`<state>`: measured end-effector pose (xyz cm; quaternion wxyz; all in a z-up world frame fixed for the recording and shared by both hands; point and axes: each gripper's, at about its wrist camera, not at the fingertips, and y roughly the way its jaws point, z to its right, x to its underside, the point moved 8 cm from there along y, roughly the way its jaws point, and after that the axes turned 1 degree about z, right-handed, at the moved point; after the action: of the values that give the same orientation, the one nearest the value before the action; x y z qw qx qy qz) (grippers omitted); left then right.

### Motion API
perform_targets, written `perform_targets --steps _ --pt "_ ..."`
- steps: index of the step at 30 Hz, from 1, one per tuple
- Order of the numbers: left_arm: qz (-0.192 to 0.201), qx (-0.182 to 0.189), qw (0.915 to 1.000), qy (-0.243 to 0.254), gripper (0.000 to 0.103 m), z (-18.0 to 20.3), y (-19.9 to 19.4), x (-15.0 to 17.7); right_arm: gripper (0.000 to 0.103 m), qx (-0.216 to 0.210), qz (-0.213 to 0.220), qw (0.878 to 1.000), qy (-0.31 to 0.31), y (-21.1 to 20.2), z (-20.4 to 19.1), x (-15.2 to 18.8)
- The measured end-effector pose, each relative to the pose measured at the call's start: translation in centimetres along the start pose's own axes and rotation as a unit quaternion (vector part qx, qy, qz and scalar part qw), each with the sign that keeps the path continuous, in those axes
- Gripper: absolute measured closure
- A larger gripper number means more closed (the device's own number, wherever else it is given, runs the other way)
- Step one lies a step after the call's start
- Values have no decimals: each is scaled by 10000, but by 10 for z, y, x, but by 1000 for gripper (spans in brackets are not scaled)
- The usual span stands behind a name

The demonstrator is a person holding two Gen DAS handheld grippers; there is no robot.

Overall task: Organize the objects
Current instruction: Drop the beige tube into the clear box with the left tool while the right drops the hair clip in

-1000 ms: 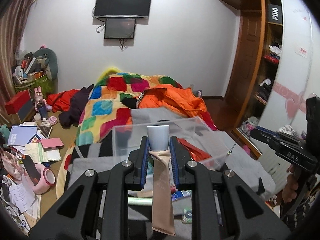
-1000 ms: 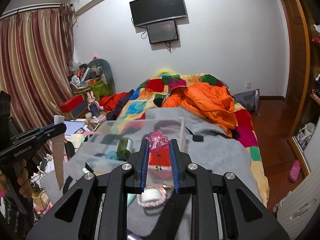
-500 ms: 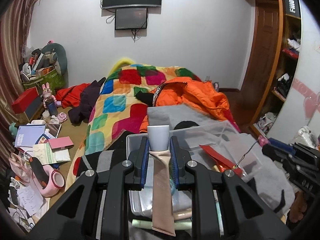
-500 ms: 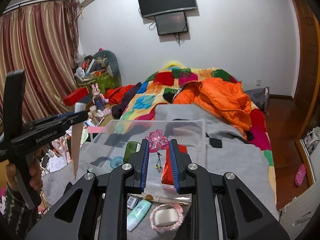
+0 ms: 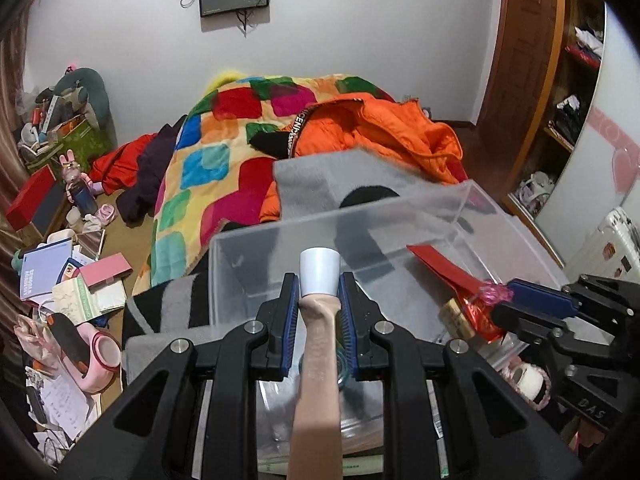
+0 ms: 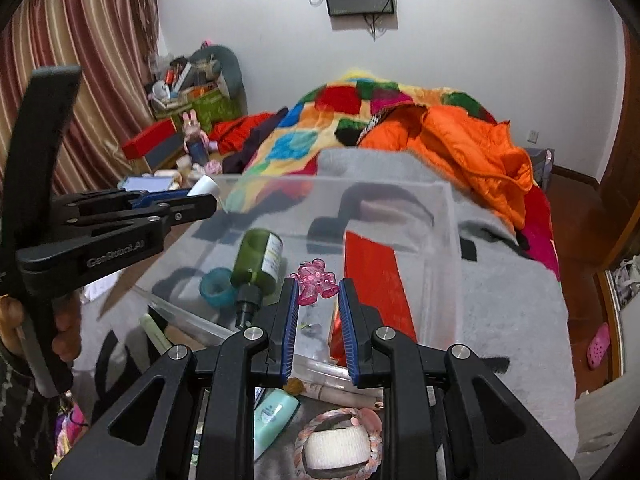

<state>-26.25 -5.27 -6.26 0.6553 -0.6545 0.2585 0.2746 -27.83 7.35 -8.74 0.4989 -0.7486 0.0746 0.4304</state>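
Left wrist view: left gripper (image 5: pixel 319 300) nearly closed, clamping a beige tube (image 5: pixel 316 364) at its white cap (image 5: pixel 319 271), held above the clear bin (image 5: pixel 400 216) on the grey blanket (image 5: pixel 316 172). Right gripper (image 5: pixel 516 294) beside it, over the bin.

Right wrist view: right gripper (image 6: pixel 319 300) nearly closed on a pink charm (image 6: pixel 315 282), above the bin (image 6: pixel 440 240). Inside: 1 green bottle (image 6: pixel 258 260), 1 red envelope (image 6: pixel 376 280).
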Motion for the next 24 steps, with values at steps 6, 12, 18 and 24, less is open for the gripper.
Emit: perform_targets --steps 6,12,18,24 --pt "-103 194 9998 -12 83 7 -1 4 84 -29 -226 9997 -40 10 -3 6" --pt "-66 210 9997 -43 83 5 -10 2 84 -10 -259 9995 -187 6 -12 7" --pt "169 240 9995 -65 81 4 -33 1 73 -24 -82 9998 -202 -13 -16 7" --pt "434 147 9989 78 56 6 -61 14 56 173 250 9992 -274 -44 -13 11"
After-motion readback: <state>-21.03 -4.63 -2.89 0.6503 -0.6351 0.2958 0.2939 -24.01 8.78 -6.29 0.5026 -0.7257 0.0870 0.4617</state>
